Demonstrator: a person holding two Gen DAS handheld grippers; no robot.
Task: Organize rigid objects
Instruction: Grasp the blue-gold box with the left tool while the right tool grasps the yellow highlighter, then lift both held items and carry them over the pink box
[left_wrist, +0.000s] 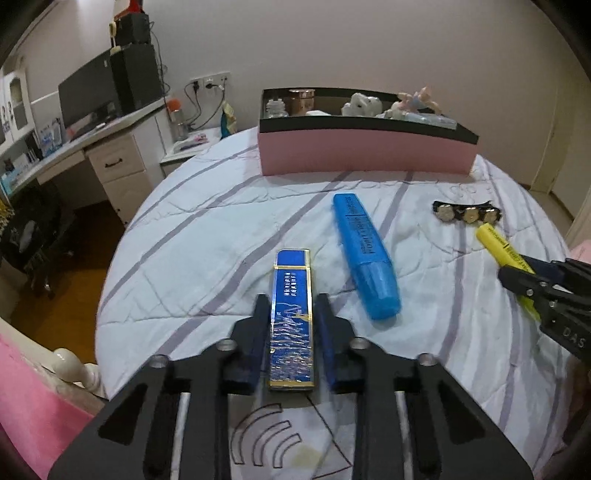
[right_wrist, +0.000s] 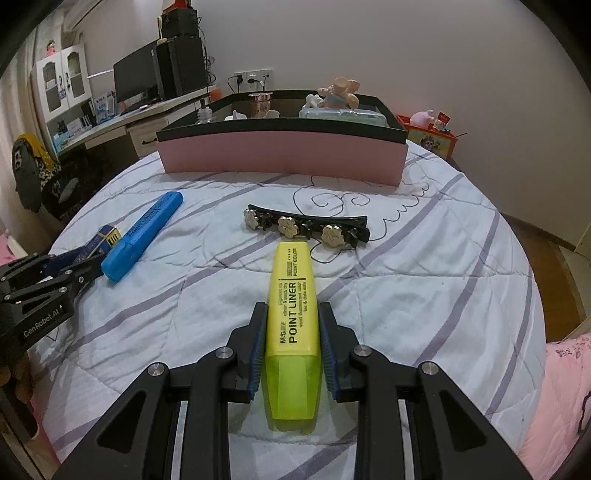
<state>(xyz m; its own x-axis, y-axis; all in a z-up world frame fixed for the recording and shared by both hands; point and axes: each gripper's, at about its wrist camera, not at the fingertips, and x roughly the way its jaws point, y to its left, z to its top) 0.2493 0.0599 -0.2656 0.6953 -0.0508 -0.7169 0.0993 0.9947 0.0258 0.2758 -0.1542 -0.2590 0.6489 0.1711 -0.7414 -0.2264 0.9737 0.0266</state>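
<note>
We hold two things over the quilted bed (left_wrist: 221, 229). Our left gripper (left_wrist: 291, 306) has its fingers clamped on a blue box (left_wrist: 291, 295), flat on the quilt. Our right gripper (right_wrist: 293, 314) grips a yellow highlighter (right_wrist: 293, 310), whose tip lies just short of a black hair clip (right_wrist: 306, 223). A blue highlighter (left_wrist: 365, 254) lies between them. A pink box (left_wrist: 365, 151) stands behind.

We see a plain pale wall (left_wrist: 369, 44), a brown wooden floor (left_wrist: 70, 288), and a white desk with drawers (left_wrist: 118, 166) carrying a dark flat monitor (right_wrist: 135, 79).
</note>
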